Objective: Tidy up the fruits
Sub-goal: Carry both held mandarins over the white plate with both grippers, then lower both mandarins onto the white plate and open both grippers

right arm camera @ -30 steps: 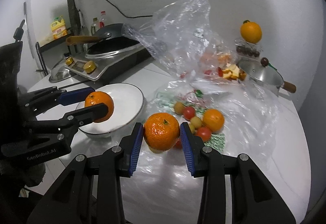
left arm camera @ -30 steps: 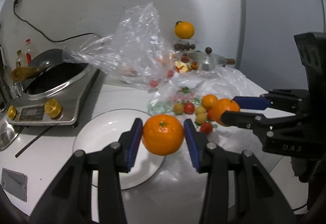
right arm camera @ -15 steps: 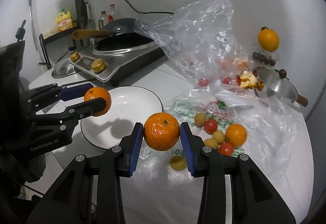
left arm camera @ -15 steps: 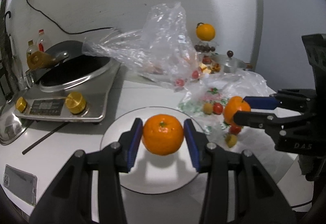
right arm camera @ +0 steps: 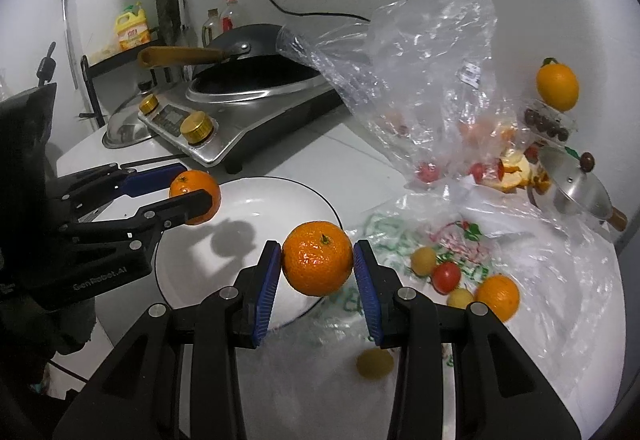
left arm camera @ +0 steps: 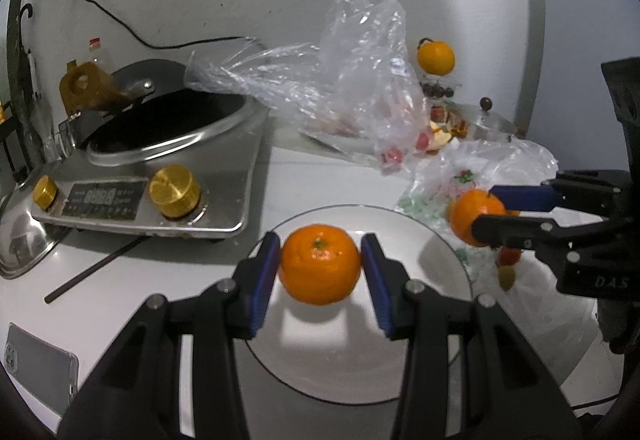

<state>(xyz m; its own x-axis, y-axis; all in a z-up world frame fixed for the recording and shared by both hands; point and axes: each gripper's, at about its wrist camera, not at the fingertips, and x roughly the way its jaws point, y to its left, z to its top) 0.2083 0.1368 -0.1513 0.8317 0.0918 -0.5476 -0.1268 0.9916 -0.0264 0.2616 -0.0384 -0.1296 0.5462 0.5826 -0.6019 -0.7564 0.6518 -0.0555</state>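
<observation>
My left gripper (left arm camera: 320, 264) is shut on an orange (left arm camera: 319, 263) and holds it above the white plate (left arm camera: 420, 352). My right gripper (right arm camera: 317, 260) is shut on a second orange (right arm camera: 317, 258) over the plate's (right arm camera: 192, 280) right rim. In the right wrist view the left gripper (right arm camera: 188, 192) with its orange (right arm camera: 196, 189) hangs over the plate's left side. In the left wrist view the right gripper (left arm camera: 486, 212) holds its orange (left arm camera: 472, 210) at the plate's right edge. Another orange (right arm camera: 498, 296), a red tomato (right arm camera: 446, 276) and small yellow fruits (right arm camera: 424, 260) lie on a plastic bag.
An induction cooker with a wok (left arm camera: 160, 144) stands at the back left. A crumpled clear bag (left arm camera: 352, 88) with fruit rises behind the plate. A pot lid (right arm camera: 572, 180), an orange on a box (right arm camera: 557, 84), a phone (left arm camera: 38, 364) and a chopstick (left arm camera: 92, 268) lie around.
Both grippers moved left with their oranges, from over the fruit pile to over the plate. A small yellow fruit now lies loose on the bag near the right gripper.
</observation>
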